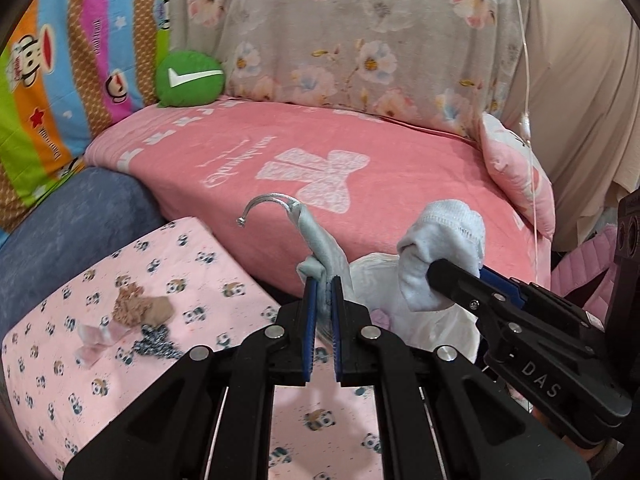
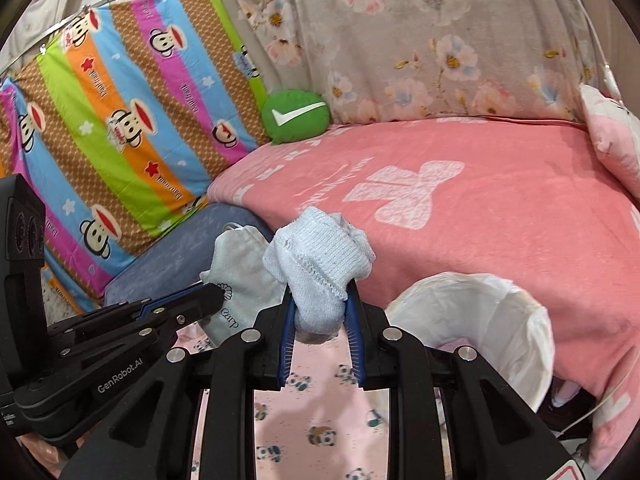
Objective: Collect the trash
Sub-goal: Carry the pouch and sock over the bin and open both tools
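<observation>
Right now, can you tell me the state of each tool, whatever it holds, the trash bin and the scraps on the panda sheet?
left tool: shut on grey drawstring pouch
right tool: shut on pale blue sock
bin liner: open, contents hidden
brown scrap: lying loose on panda sheet
pink wrapper: lying loose beside it

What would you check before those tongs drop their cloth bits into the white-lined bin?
1. Left tongs shut on the grey pouch: ok.
2. Right tongs shut on the pale blue sock: ok.
3. White-lined bin open: ok.
4. Either item above the bin opening: not ok, both hang beside it.
5. Scraps on the panda sheet collected: not ok.
6. Pouch cord free of snags: cannot tell.
</observation>
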Available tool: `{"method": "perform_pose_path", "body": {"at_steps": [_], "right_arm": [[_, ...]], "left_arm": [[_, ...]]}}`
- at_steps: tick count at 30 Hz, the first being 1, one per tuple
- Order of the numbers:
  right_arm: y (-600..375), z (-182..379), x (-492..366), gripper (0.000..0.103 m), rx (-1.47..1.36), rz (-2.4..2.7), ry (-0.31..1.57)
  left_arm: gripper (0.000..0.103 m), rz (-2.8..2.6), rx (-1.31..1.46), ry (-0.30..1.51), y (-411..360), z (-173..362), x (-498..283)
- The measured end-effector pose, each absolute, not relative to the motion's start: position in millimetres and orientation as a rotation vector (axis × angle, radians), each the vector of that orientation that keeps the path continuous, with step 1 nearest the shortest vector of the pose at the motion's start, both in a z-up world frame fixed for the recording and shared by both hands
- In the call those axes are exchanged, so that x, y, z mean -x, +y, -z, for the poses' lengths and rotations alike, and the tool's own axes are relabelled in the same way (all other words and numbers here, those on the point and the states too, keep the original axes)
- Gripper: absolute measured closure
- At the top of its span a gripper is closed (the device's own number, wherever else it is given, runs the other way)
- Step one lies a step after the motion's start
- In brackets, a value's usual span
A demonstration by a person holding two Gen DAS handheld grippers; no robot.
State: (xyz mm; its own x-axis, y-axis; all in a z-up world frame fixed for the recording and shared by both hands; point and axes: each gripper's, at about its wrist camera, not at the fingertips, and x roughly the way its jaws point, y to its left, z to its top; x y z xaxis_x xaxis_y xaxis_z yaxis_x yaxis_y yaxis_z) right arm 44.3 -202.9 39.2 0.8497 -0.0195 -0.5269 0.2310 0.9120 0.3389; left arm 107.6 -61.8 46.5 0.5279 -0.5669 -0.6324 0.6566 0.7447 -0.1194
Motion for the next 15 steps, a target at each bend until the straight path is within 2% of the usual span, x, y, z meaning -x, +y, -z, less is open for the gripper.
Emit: {"method": "perform_pose_path", "body": {"at_steps": [15], "right_arm": [[-276, -30, -16, 0.08, -0.457, 0.245, 0.529]], "left_arm": [[0.096, 0.84, -0.187, 0.731, -122, -42, -91]]}}
